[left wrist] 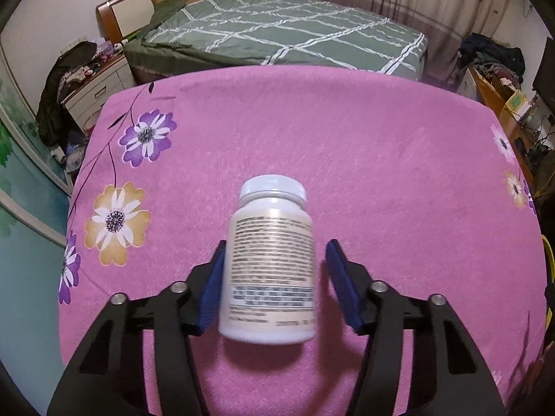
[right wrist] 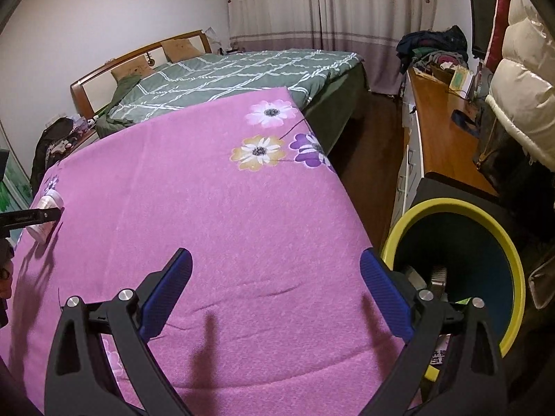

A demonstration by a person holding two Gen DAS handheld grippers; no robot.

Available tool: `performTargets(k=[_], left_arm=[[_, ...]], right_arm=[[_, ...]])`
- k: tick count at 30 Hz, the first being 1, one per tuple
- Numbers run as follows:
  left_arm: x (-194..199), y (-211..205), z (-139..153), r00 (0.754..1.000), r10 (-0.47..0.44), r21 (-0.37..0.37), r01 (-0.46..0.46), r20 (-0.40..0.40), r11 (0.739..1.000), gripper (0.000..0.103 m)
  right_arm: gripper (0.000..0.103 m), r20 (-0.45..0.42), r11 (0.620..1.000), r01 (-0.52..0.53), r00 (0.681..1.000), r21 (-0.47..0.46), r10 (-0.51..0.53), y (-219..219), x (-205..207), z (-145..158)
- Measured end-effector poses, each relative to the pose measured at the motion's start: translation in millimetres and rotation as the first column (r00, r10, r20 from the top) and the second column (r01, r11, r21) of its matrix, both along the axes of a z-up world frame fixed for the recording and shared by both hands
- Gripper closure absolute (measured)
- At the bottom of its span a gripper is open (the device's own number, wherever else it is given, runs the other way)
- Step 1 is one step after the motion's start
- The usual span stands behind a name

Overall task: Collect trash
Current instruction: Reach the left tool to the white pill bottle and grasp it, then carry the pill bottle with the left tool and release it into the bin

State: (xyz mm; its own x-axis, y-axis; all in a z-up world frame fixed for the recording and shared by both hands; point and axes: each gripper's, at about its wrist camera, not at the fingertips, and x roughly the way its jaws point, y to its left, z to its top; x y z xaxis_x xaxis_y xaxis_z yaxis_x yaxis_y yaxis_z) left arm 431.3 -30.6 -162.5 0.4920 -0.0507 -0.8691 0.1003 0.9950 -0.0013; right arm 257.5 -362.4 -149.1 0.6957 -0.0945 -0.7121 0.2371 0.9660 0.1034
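A white pill bottle (left wrist: pixel 272 260) with a white cap and a printed label is on the pink flowered cloth (left wrist: pixel 381 173), cap pointing away from me. My left gripper (left wrist: pixel 276 244) straddles it: the left blue pad touches its side, the right pad stands a small gap off. The right wrist view shows the same bottle (right wrist: pixel 50 201) at the far left with a black finger of the left gripper (right wrist: pixel 34 214) across it. My right gripper (right wrist: pixel 275 260) hangs open over bare cloth with nothing between its fingers.
A round bin with a yellow rim (right wrist: pixel 451 204) stands beside the cloth's right edge, close to my right gripper, with some items inside. A green-quilted bed (left wrist: pixel 277 34) lies beyond the cloth. A wooden dresser (right wrist: pixel 440 138) runs along the right.
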Motion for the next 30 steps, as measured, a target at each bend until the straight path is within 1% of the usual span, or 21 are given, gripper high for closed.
performTargets(k=[1,6,9,11,15,18,20,24,27,30], left_arm=[[1,1,-1,1.0,0.002,-0.001,-0.002,-0.004,1.0,0.056],[-2,4,1,1.0,-0.013,0.0,0.013,0.004,1.0,0.056],[-10,-3,8,0.999,-0.033,-0.005,0.033,0.018,0.999,0.056],[-16,-11,15,0.998,-0.057,-0.007,0.057,0.034,0.998,0.056],[-38,-44,36,0.988,-0.135,-0.008,0.136,0.079,0.991,0.056],[-56,-78,48,0.972,-0.212,-0.02,0.215,0.1,0.976,0.056],[-68,-106,53,0.957,-0.269,-0.032,0.273,0.105,0.961,0.056],[-95,-173,59,0.915,-0.389,-0.071,0.397,0.109,0.915,0.056],[-116,-226,59,0.874,-0.475,-0.099,0.485,0.106,0.869,0.056],[-136,-280,57,0.829,-0.552,-0.109,0.559,0.094,0.822,0.056]], right_arm=[[0.01,0.0,1.0,0.0,1.0,0.001,0.0,0,0,0],[0.01,0.007,1.0,0.003,1.0,-0.003,-0.003,0,0,1],[0.01,0.066,1.0,0.02,0.998,-0.021,-0.019,-2,-10,7],[0.01,0.074,0.999,0.019,0.997,-0.046,-0.015,-1,-15,8],[0.01,0.072,0.999,0.01,0.997,-0.053,-0.006,-9,-36,12],[0.01,0.079,0.998,0.033,0.996,-0.055,-0.028,-22,-58,20],[0.01,0.084,0.997,0.051,0.995,-0.053,-0.046,-33,-72,25],[0.01,0.1,0.994,0.097,0.991,-0.049,-0.091,-56,-104,34],[0.01,0.101,0.985,0.165,0.982,-0.048,-0.159,-81,-139,36],[0.01,0.098,0.977,0.207,0.974,-0.041,-0.202,-97,-160,35]])
